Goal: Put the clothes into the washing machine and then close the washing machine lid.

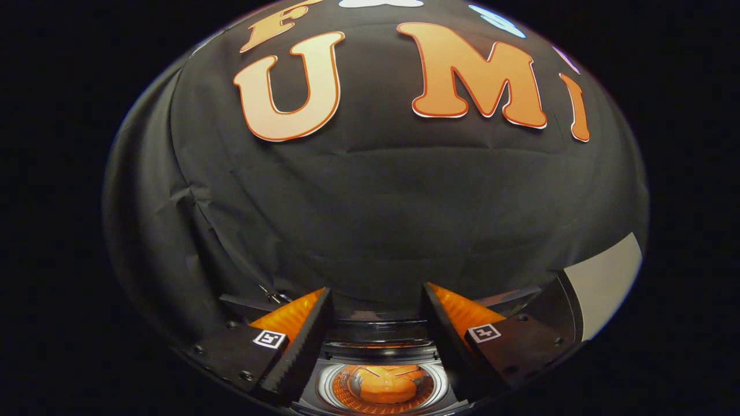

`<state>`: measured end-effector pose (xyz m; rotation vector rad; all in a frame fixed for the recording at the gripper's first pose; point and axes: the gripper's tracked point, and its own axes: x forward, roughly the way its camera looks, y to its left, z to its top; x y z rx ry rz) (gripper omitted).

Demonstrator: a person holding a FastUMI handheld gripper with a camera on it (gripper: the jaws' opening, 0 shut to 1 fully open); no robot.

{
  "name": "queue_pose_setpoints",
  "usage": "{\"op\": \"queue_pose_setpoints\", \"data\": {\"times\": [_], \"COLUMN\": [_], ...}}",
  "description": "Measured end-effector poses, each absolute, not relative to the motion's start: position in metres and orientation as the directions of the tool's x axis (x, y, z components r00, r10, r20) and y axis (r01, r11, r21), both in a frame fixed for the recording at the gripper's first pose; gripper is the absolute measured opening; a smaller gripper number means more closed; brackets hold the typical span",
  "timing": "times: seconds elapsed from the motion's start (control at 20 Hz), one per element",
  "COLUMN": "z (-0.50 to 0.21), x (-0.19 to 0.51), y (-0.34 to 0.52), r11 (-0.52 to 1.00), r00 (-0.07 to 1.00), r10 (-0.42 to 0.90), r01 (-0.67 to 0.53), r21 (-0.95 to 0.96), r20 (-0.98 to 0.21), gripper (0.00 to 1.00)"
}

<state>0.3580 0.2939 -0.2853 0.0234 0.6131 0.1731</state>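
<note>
Gripper [376, 306] fingers spread, empty, bottom centre of frame. Between them, lower: washing machine drum [383, 386] open, orange garment [384, 382] inside. Lid not clearly seen. Judgement: locate lid behind opening, push down steadily, fingers clear of rim.

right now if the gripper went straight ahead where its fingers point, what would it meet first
Probably the booth wall. The open gripper holds nothing and points at the black cloth; the washing machine sits below that line. Depth is unclear.
</note>
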Motion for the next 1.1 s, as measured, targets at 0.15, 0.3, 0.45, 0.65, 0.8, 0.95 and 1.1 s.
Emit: {"op": "queue_pose_setpoints", "data": {"times": [0.15, 0.3, 0.45, 0.65, 0.8, 0.95, 1.1], "z": [-0.285, -0.285, -0.285, -0.284, -0.283, -0.286, -0.285], "x": [0.354, 0.343, 0.330, 0.315, 0.303, 0.291, 0.285], "y": [0.294, 0.292, 0.291, 0.288, 0.287, 0.285, 0.285], "r11": [0.986, 0.986, 0.986, 0.985, 0.984, 0.983, 0.982], "r00": [0.813, 0.813, 0.816, 0.827, 0.832, 0.835, 0.846], "r10": [0.158, 0.159, 0.158, 0.164, 0.166, 0.169, 0.178], "r01": [-0.160, -0.155, -0.162, -0.170, -0.176, -0.179, -0.189], "r21": [0.047, 0.054, 0.041, 0.040, 0.032, 0.033, 0.028], "r20": [-0.561, -0.560, -0.557, -0.537, -0.529, -0.523, -0.503], "gripper": [0.99, 0.99, 0.99, 0.99, 0.99, 0.99, 0.99]}}
